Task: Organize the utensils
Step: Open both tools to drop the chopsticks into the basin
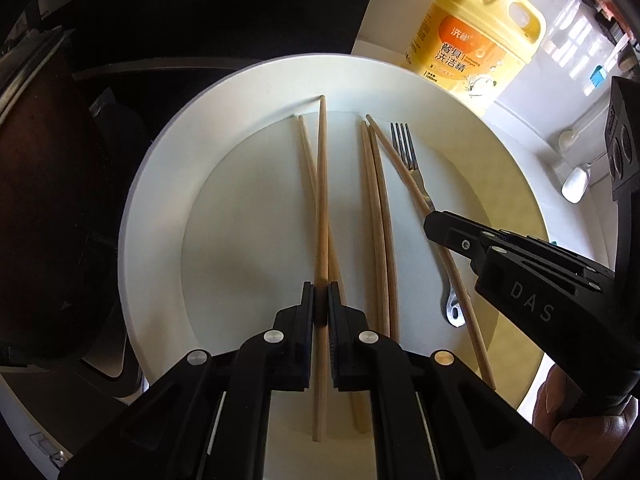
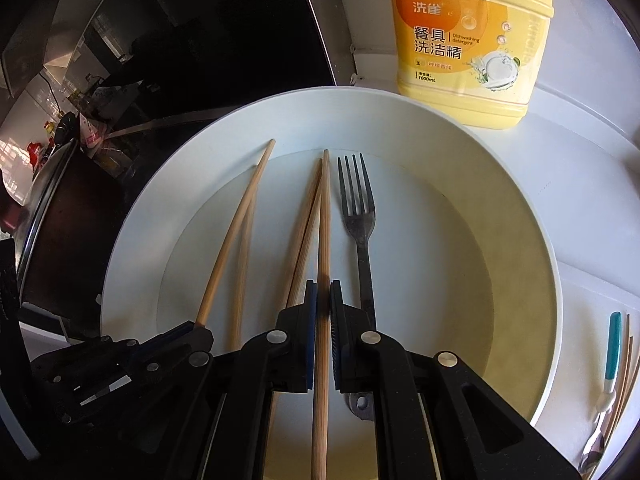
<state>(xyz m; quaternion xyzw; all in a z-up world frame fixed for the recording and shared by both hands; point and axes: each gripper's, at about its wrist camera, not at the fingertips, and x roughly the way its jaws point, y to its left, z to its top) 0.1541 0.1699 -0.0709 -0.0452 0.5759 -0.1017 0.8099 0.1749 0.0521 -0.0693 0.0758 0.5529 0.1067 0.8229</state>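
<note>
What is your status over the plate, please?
Left gripper shut on chopstick; right gripper shut on another. Both over plate. Fork beside right gripper.

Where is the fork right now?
The fork lies flat on the white plate, tines pointing toward the yellow detergent bottle, just right of the chopstick held by the right gripper.

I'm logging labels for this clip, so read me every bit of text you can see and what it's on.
"洗雀": bottle label.
"餐具洗洁精": same label.
"Dishwashing detergent": same label.
"1000mL": same label, bottom left.
"DAS": right tongs, on the body.
Small line beneath the big characters: too small to read.
</note>
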